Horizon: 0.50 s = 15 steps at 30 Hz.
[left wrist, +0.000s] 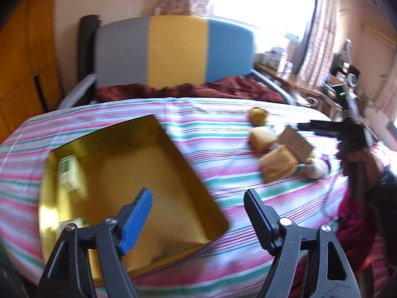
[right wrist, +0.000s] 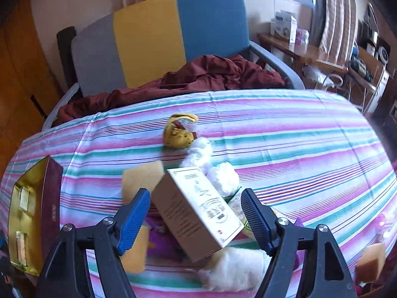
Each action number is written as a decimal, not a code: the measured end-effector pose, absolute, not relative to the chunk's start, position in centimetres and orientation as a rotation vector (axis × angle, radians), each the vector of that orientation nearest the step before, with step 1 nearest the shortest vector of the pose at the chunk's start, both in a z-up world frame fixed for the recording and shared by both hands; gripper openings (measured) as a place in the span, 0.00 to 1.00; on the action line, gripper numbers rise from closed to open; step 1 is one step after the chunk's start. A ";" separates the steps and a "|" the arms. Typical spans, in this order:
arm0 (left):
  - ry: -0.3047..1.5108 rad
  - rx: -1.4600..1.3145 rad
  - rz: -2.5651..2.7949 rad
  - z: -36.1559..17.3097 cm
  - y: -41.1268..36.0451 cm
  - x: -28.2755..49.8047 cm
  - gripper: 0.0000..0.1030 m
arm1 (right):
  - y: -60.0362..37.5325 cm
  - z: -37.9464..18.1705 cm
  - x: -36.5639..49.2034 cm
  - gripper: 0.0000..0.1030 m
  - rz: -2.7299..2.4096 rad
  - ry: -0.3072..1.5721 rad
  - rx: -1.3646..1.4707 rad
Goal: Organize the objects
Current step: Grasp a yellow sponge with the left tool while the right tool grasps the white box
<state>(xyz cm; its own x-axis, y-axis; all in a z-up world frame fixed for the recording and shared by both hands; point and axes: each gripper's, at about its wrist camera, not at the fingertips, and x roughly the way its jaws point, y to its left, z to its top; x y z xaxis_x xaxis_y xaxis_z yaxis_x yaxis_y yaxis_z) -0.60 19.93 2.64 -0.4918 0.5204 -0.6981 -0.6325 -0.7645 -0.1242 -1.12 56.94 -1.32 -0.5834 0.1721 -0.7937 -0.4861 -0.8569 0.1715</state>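
On the striped bedsheet, a loose pile of objects sits near the right gripper; the gold-lined tin box lies well apart to the left, under the left gripper.

Right gripper: jaws spread wide, straddling a tan cardboard carton that lies tilted on top of the pile. No pad contact visible on either side. Around the carton: yellow sponge blocks, white plastic-wrapped bundles, a yellow spotted plush item farther back, and something purple beneath (identity unclear; blurred and mostly covered).

Left gripper: jaws apart, holding nothing, hovering over the near right part of the tin. The tin already contains a small green-and-white packet at its far left corner; a second item at the near left edge is too blurred to name.

Risks from here:
- The carton rests askew on soft, uneven things. Closing across its diagonal could twist it out of the pads or tip it off the pile.
- The jaws may snag a wrapped bundle just beside the carton and drag it along.
- The thin carton walls could crush under a hard squeeze.
- The tin sits on soft bedding; a drop against its rim might tilt it.
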 end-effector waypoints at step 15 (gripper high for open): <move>0.157 -1.148 1.958 -2.1 35.4 -2.1 0.83 | 59.2 -2.8 -0.8 0.78 2.440 0.755 -1.205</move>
